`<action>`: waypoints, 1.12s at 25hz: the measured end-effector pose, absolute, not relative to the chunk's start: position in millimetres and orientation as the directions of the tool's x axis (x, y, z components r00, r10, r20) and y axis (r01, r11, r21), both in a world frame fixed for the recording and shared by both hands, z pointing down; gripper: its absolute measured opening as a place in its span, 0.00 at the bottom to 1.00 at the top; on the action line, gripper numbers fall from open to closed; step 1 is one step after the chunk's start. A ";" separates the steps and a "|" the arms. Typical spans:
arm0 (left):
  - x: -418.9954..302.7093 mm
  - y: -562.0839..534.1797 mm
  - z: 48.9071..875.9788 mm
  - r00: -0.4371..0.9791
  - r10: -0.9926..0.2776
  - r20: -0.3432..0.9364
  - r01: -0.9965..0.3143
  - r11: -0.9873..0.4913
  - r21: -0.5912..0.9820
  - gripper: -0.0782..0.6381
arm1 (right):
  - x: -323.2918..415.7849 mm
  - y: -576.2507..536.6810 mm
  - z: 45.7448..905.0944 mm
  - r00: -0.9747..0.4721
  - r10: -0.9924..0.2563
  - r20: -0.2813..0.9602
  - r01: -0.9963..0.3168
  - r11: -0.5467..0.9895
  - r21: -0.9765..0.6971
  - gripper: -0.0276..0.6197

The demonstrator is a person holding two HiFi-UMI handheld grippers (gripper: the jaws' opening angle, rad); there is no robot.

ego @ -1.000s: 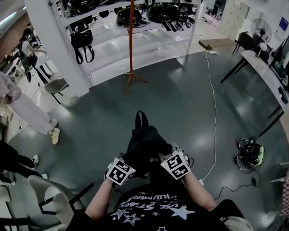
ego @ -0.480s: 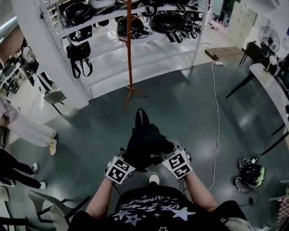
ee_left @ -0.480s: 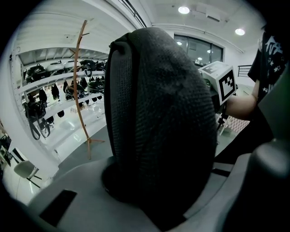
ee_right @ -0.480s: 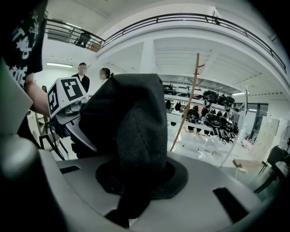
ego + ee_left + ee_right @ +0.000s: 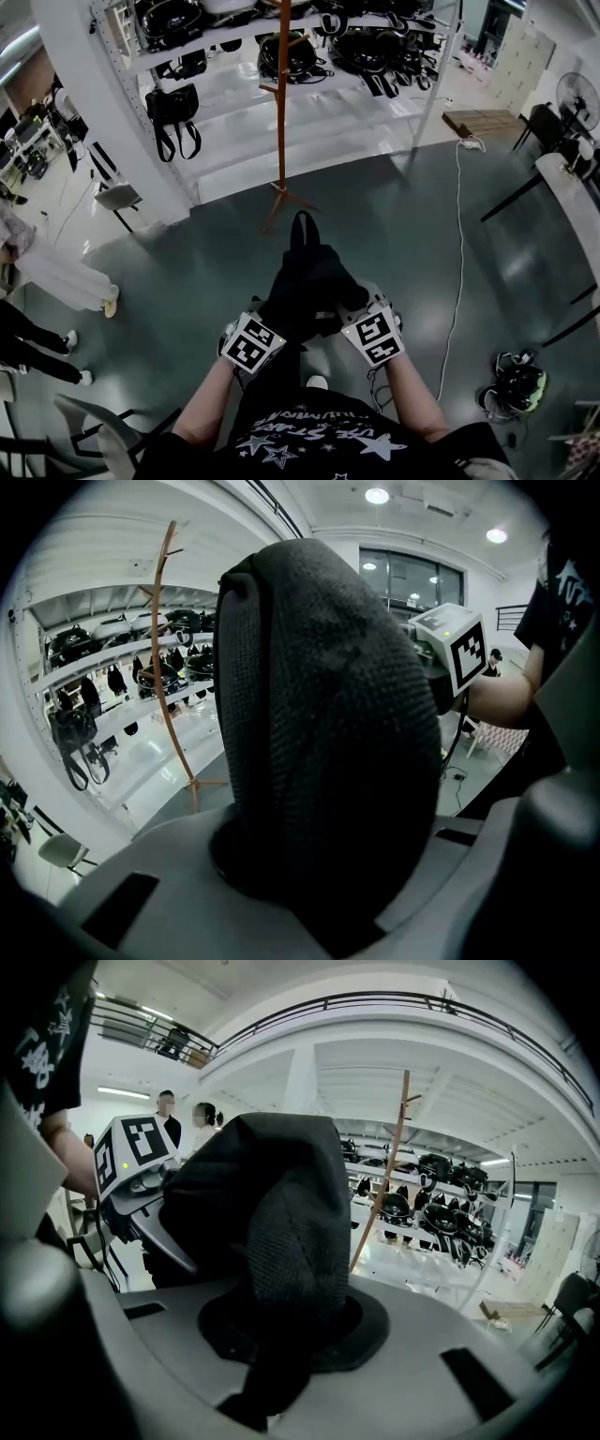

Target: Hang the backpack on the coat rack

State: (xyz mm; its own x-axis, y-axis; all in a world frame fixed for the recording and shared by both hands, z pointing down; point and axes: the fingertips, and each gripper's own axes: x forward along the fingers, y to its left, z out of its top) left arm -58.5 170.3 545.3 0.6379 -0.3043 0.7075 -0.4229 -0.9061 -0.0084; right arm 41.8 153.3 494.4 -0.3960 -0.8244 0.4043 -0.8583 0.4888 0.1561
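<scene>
- Head view: the backpack [image 5: 305, 286] hangs between the left claw [image 5: 267, 330] and the right claw [image 5: 349, 323]. The coat rack [image 5: 282, 112] stands well ahead, so the hanging is not yet done.
- Left gripper view: the jaws are nearly closed and pinch the backpack's mesh.
- Right gripper view: the jaws likewise clamp a fold of the backpack, with the coat rack beyond.

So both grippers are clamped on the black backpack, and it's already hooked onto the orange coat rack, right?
Not quite. The left gripper and right gripper are both clamped on the black backpack, but it is not hooked on yet. The head view shows the orange coat rack standing on the floor further ahead, apart from the backpack.
</scene>
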 end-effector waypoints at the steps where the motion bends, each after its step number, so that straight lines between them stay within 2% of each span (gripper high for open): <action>1: -56.6 160.3 545.7 0.638 -0.301 0.709 -0.415 -0.910 -0.012 0.23 | 44.1 144.0 495.2 -0.392 -0.826 0.405 -0.861 0.485 0.154 0.16; 13: -31.1 8.7 554.9 0.697 -0.191 0.691 -0.303 -0.952 0.042 0.23 | 67.5 1.1 499.9 -0.287 -0.847 0.447 -0.903 0.395 0.170 0.16; 28: -45.0 -169.2 530.5 0.726 -0.209 0.655 -0.272 -0.962 -0.006 0.23 | 52.6 -169.1 471.7 -0.236 -0.865 0.444 -0.900 0.367 0.236 0.16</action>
State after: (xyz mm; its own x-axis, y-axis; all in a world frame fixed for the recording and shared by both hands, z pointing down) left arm -45.0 -169.2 530.5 0.7260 -0.2092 0.6552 -0.2715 -0.9624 -0.0064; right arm 52.6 -169.1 471.7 -0.2360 -0.8645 0.4438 -0.9000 0.3666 0.2356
